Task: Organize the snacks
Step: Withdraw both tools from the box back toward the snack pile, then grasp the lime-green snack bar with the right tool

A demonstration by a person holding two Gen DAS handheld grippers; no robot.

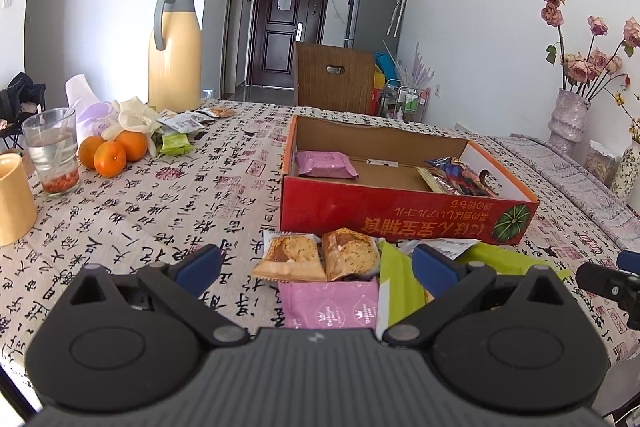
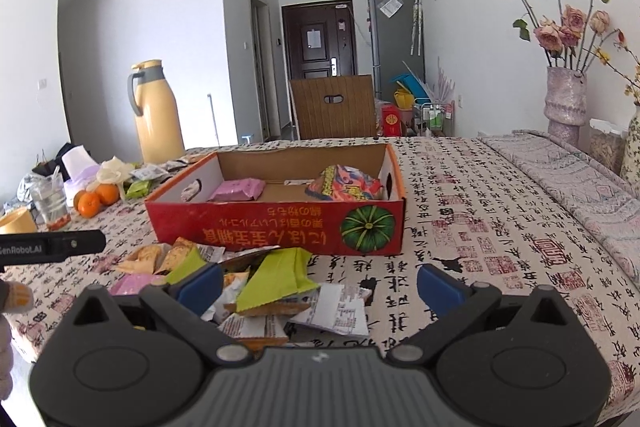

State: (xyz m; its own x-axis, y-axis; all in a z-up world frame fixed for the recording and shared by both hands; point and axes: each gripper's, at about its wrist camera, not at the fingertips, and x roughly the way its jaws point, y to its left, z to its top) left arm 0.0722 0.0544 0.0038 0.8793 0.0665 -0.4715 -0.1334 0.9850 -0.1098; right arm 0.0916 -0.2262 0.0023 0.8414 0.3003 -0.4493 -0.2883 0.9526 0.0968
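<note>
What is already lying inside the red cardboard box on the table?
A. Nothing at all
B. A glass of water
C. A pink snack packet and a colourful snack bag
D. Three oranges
C: the red box holds a pink packet at one end and a colourful bag at the other, while the oranges sit on the tablecloth outside it.

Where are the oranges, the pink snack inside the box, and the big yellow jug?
oranges [image 1: 110, 158]: left wrist view, front orange's peel.
pink snack packet [image 1: 325, 164]: left wrist view, middle of wrapper, inside the red cardboard box [image 1: 384, 217].
yellow thermos jug [image 1: 174, 67]: left wrist view, its body.
</note>
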